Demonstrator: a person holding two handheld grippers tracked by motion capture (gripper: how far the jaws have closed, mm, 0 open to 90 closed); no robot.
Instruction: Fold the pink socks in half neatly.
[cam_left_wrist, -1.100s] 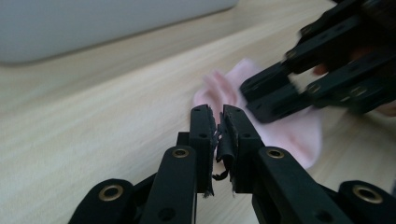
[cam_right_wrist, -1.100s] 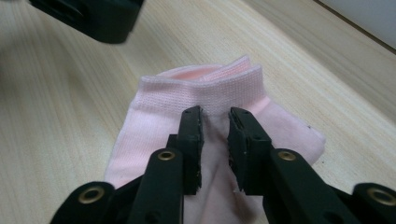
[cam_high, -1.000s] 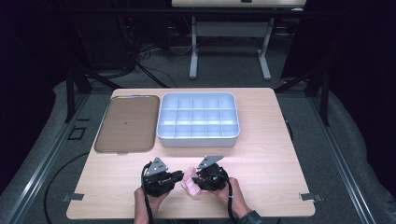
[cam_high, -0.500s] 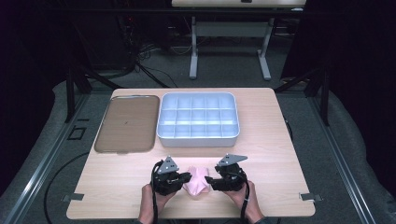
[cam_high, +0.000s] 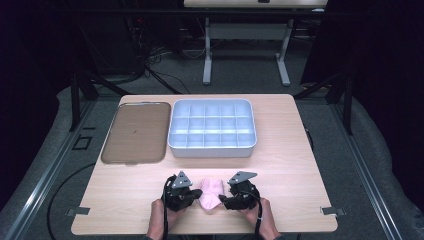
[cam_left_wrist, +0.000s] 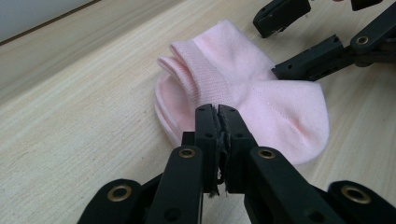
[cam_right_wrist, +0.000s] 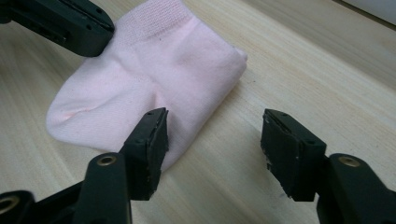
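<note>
pink sock (cam_high: 211, 193) lies flat on the wooden table (cam_high: 290, 150), near the table's 6 o'clock edge, between the two grippers. in the left gripper view the sock (cam_left_wrist: 243, 93) is folded, ribbed cuff toward 11 o'clock, rounded end toward 4 o'clock.

left gripper (cam_high: 192, 196) sits at the sock's 9 o'clock side in the high view. its jaws are pressed together; in its own view the left gripper (cam_left_wrist: 217, 114) has its tips at the near edge of the sock, touching the fabric. whether any cloth is pinched between them cannot be told.

right gripper (cam_high: 225, 200) sits at the sock's 3 o'clock side. in its own view the right gripper (cam_right_wrist: 212, 133) has its jaws apart, after a quick opening and a slight closing again; one jaw rests over the sock's edge, the other stands over bare wood, nothing clamped.

beyond the sock at 12 o'clock: a white divided tray (cam_high: 212, 148), compartments bare. just beside it at its 9 o'clock: a flat brown tray (cam_high: 132, 131). both well apart from the sock.
</note>
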